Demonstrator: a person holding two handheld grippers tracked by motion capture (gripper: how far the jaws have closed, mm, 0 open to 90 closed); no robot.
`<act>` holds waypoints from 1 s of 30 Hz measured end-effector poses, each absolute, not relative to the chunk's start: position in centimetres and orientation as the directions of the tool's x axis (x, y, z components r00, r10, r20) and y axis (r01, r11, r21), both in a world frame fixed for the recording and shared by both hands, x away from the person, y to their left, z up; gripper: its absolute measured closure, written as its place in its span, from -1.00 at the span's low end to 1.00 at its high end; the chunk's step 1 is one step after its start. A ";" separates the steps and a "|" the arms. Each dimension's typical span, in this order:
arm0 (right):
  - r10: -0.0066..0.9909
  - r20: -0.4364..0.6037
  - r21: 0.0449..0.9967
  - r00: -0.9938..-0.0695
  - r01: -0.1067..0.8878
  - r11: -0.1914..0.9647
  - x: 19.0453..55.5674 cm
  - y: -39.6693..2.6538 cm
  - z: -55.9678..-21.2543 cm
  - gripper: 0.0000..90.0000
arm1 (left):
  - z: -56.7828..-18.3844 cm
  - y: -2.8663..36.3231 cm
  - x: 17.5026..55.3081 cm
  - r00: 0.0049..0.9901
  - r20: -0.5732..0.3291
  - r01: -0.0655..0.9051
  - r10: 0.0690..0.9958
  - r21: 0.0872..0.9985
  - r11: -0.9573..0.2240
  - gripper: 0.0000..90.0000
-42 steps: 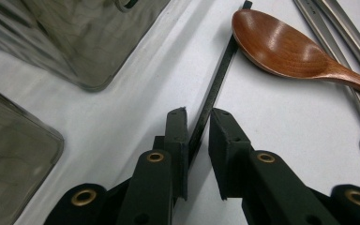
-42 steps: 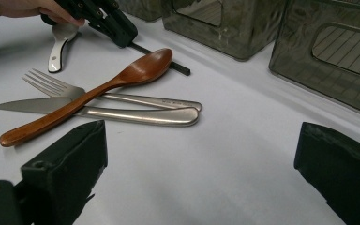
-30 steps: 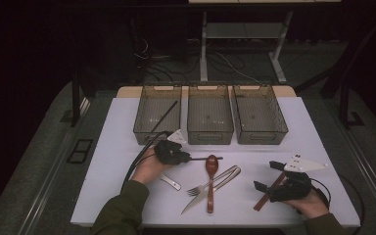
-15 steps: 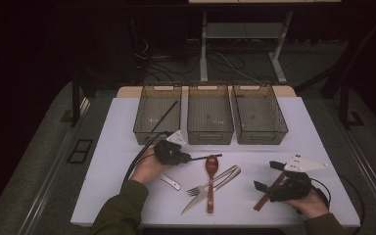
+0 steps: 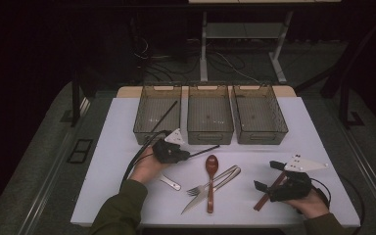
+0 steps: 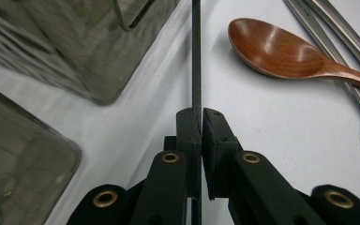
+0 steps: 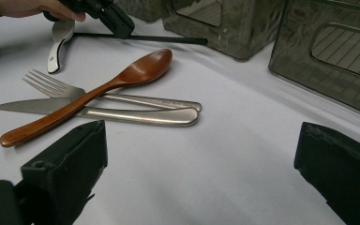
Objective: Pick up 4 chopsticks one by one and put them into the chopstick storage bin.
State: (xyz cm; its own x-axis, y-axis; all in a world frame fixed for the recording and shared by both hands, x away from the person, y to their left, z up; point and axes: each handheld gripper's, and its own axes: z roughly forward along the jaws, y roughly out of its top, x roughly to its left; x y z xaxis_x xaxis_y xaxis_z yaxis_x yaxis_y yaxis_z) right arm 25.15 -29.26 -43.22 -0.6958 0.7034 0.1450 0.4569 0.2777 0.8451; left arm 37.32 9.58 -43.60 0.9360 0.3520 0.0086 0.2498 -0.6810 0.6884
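Note:
My left gripper is shut on a thin black chopstick, which sticks out to the right just in front of the bins. In the left gripper view the chopstick runs straight up from between the closed pads. Right of it lies a wooden spoon. The spoon crosses a steel fork and knife at the table's middle. My right gripper rests at the front right, open, with only bare table between its fingertips. A reddish-brown stick lies beneath it.
Three grey mesh bins stand in a row at the back: left, middle, right. A second black chopstick leans in the left bin. A small white utensil lies by my left hand.

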 end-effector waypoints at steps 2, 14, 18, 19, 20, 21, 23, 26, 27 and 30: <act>0.703 0.145 0.846 -0.696 0.456 0.278 25.1 -29.2 -43.2 -0.93 | -43.4 9.6 37.2 0.934 0.023 0.242 0.356 0.694 -0.678 0.91; 0.706 0.144 0.844 -0.694 0.459 0.279 25.2 -29.2 -43.3 -0.93 | -42.4 8.8 37.7 0.942 0.031 0.209 0.334 0.725 -0.657 0.91; 0.705 0.142 0.845 -0.695 0.456 0.280 25.2 -29.2 -43.3 -0.93 | -41.8 8.8 37.7 0.941 0.009 0.214 0.339 0.758 -0.616 0.91; 0.705 0.141 0.845 -0.695 0.456 0.280 25.2 -29.2 -43.3 -0.93 | -41.6 8.8 37.7 0.941 0.003 0.214 0.337 0.768 -0.604 0.91; 0.705 0.141 0.845 -0.695 0.456 0.280 25.2 -29.2 -43.3 -0.93 | -41.4 8.8 37.6 0.942 -0.003 0.214 0.336 0.776 -0.593 0.91; 0.705 0.142 0.845 -0.695 0.456 0.280 25.2 -29.2 -43.3 -0.93 | -41.2 8.7 37.6 0.942 -0.002 0.211 0.335 0.780 -0.589 0.91; 0.704 0.140 0.845 -0.696 0.454 0.281 25.2 -29.2 -43.3 -0.93 | -40.9 8.6 37.5 0.943 -0.007 0.209 0.333 0.792 -0.574 0.91; 0.705 0.138 0.846 -0.696 0.453 0.281 25.2 -29.2 -43.3 -0.93 | -40.4 8.4 37.4 0.943 -0.004 0.204 0.332 0.797 -0.568 0.91; 0.705 0.139 0.846 -0.696 0.453 0.280 25.2 -29.2 -43.3 -0.93 | -40.3 8.3 37.4 0.945 0.000 0.199 0.328 0.797 -0.571 0.91; 0.706 0.138 0.846 -0.695 0.453 0.280 25.2 -29.3 -43.3 -0.93 | -40.0 8.3 37.0 0.945 -0.001 0.199 0.327 0.796 -0.572 0.91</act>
